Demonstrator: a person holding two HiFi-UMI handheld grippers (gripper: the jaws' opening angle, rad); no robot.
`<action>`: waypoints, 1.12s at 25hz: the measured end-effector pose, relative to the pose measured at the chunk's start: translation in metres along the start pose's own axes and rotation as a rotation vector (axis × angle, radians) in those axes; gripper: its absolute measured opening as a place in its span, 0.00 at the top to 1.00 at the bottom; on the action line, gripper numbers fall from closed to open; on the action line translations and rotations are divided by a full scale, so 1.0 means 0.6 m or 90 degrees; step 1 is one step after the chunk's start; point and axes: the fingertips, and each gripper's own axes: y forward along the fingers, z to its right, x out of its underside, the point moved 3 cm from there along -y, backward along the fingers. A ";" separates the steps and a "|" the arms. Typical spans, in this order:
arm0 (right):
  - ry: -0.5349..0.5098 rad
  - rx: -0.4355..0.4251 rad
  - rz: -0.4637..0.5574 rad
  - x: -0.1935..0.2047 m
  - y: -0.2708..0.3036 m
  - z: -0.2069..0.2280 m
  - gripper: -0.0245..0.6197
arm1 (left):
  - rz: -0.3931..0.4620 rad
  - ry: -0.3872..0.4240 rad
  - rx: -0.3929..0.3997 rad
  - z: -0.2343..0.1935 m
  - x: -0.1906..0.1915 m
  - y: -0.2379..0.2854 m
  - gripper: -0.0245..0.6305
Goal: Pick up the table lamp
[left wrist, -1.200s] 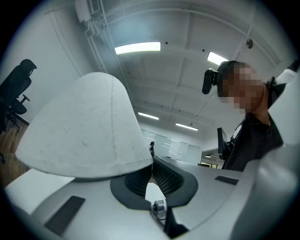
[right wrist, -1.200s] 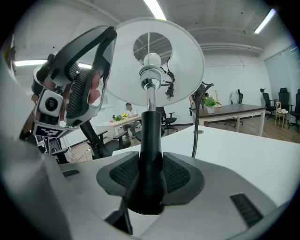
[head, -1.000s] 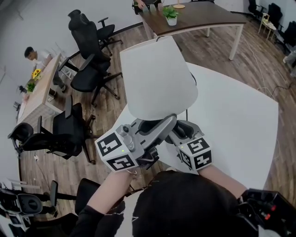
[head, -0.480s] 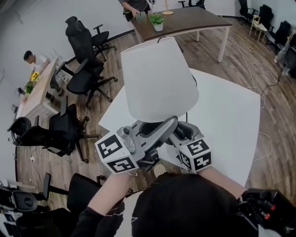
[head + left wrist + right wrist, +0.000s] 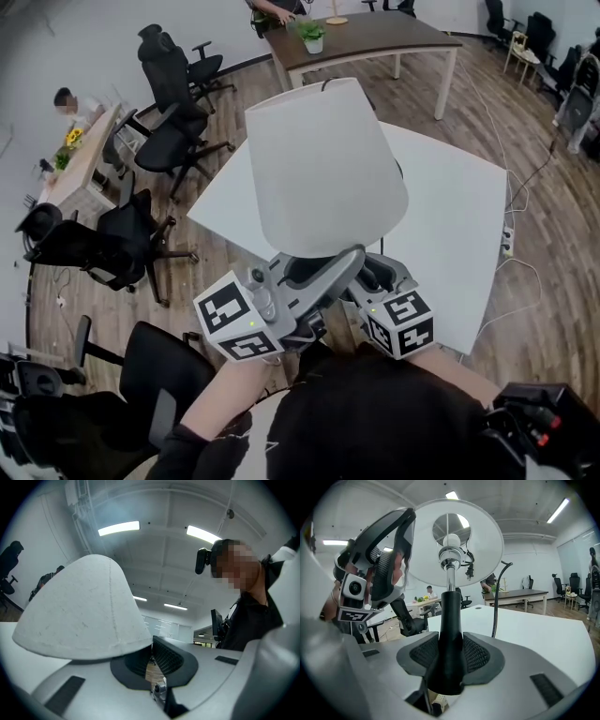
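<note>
The table lamp hangs in front of me, its white shade (image 5: pixel 323 169) filling the middle of the head view. My right gripper (image 5: pixel 449 656) is shut on the lamp's black stem (image 5: pixel 449 620), which rises to the bulb (image 5: pixel 451 541) inside the shade (image 5: pixel 480 545). My left gripper (image 5: pixel 151 656) is shut on the lower rim of the shade (image 5: pixel 79 611). It shows at the left of the right gripper view (image 5: pixel 391 559), with one finger on either side of the rim. From above, both grippers (image 5: pixel 342 262) (image 5: pixel 370 274) reach under the shade. The lamp's base is hidden.
A white table (image 5: pixel 450 225) stands behind the lamp, and the lamp's black cord (image 5: pixel 497 597) hangs over it. Black office chairs (image 5: pixel 103 248) (image 5: pixel 173 141) stand on the wood floor at left. A brown desk (image 5: pixel 375 37) is at the back. A person (image 5: pixel 70 103) sits at a desk far left.
The room has slid past under the lamp: the white table has drawn away and more floor shows near me. The lamp and both grippers keep the same hold and pose.
</note>
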 end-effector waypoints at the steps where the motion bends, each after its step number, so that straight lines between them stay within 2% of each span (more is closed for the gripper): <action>1: -0.002 -0.001 0.004 0.007 -0.012 -0.005 0.70 | -0.001 0.006 0.000 0.017 0.006 -0.001 0.93; 8: -0.006 -0.010 0.009 0.033 -0.075 -0.028 0.70 | -0.014 0.001 -0.005 0.098 0.026 0.003 0.93; 19: 0.004 0.001 0.030 0.043 -0.118 -0.030 0.69 | -0.031 0.012 0.016 0.141 0.030 0.025 0.93; 28: 0.004 0.010 0.031 0.046 -0.122 -0.032 0.69 | -0.033 0.010 0.025 0.146 0.033 0.024 0.93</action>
